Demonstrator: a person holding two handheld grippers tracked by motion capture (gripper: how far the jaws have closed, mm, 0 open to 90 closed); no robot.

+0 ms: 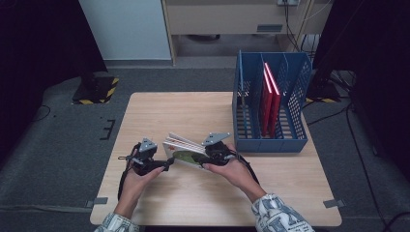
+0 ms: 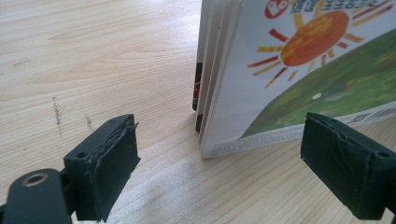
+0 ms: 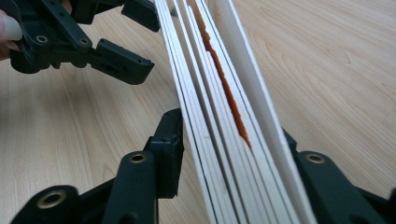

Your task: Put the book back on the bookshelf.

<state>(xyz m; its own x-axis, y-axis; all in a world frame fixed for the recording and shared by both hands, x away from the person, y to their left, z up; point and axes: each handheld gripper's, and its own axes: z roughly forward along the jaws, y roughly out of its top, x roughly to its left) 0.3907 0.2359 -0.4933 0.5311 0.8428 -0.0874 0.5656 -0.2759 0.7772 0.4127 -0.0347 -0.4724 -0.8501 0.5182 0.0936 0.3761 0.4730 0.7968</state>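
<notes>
Picture book (image 1: 186,151) near front edge of table (image 1: 159,113), tilted up. Right gripper (image 3: 233,154) clenched on its pages; left gripper (image 2: 219,158) released, jaws apart, not touching. Left to do, likely: carry book to blue rack (image 1: 249,108) at right edge, beside red books (image 1: 269,99).

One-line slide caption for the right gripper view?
Right hand-held gripper clamps a board book by its pages; left hand-held gripper open beside it.

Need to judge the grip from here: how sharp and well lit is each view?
High view: table evenly lit, surroundings dark, book small. Left gripper view: bright, book cover sharp, near pads soft. Right gripper view: page edges blur close up.
</notes>
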